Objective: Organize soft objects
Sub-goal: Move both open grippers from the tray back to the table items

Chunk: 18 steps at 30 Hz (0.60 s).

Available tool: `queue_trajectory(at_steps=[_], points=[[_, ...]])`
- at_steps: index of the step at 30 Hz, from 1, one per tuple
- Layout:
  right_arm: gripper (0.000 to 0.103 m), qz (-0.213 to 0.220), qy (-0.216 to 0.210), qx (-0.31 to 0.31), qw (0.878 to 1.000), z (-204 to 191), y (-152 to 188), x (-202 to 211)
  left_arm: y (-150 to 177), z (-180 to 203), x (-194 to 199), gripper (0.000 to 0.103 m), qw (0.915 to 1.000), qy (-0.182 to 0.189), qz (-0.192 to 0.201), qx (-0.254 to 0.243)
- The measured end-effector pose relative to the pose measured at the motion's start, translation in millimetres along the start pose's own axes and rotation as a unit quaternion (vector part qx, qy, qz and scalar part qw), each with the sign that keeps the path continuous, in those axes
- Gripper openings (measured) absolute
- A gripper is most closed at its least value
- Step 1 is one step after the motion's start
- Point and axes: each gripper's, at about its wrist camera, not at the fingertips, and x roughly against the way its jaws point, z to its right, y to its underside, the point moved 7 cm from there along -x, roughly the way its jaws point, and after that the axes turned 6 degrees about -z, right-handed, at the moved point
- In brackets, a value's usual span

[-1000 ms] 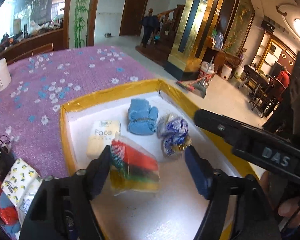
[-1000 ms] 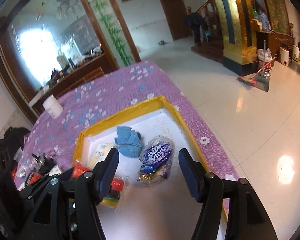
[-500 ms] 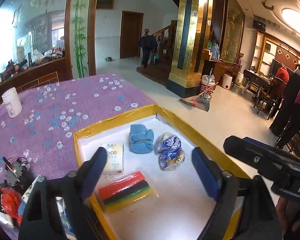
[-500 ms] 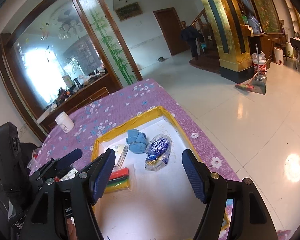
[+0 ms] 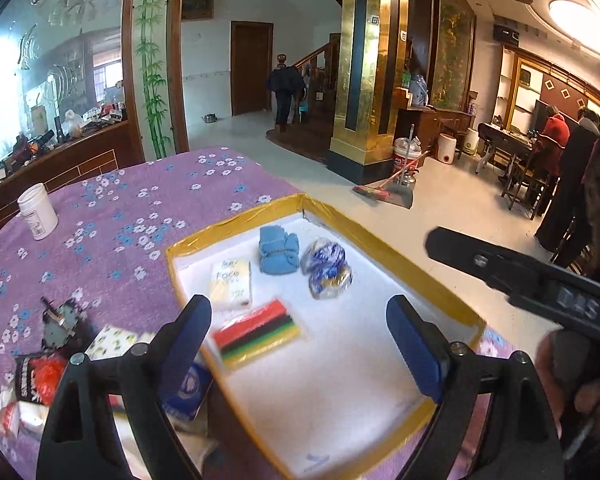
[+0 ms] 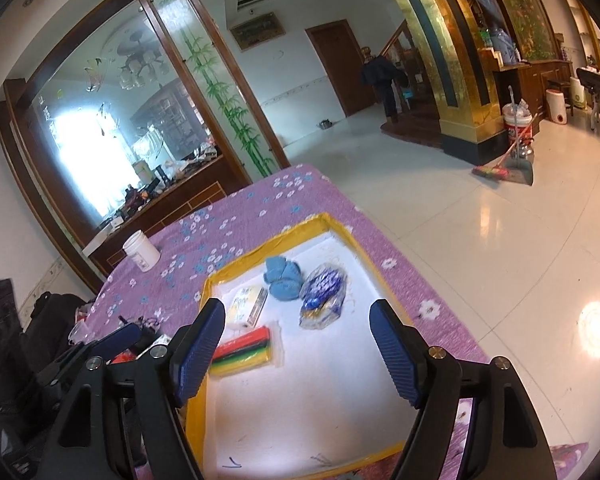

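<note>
Pouches [image 5: 32, 384] only in L view

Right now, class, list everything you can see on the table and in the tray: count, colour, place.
tray: one, white with yellow rim, on the table
tablecloth: one, purple with flowers, covering the table
blue cloth: one, far end of tray
tissue pack: one, white, left in tray
plastic bag: one, blue-white, beside the cloth
striped pack: one, red-black-green-yellow, tray's near left
jar: one, white, far left
left gripper: open, empty
right gripper: opening, empty
</note>
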Motion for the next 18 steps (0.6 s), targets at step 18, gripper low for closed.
queue_trajectory(at_steps=[18], points=[[0.079,-0.066,-0.023,0.070,0.995,-65,50,-39,77,-96,54,0.089,0.9967,-0.026,0.001,0.077]])
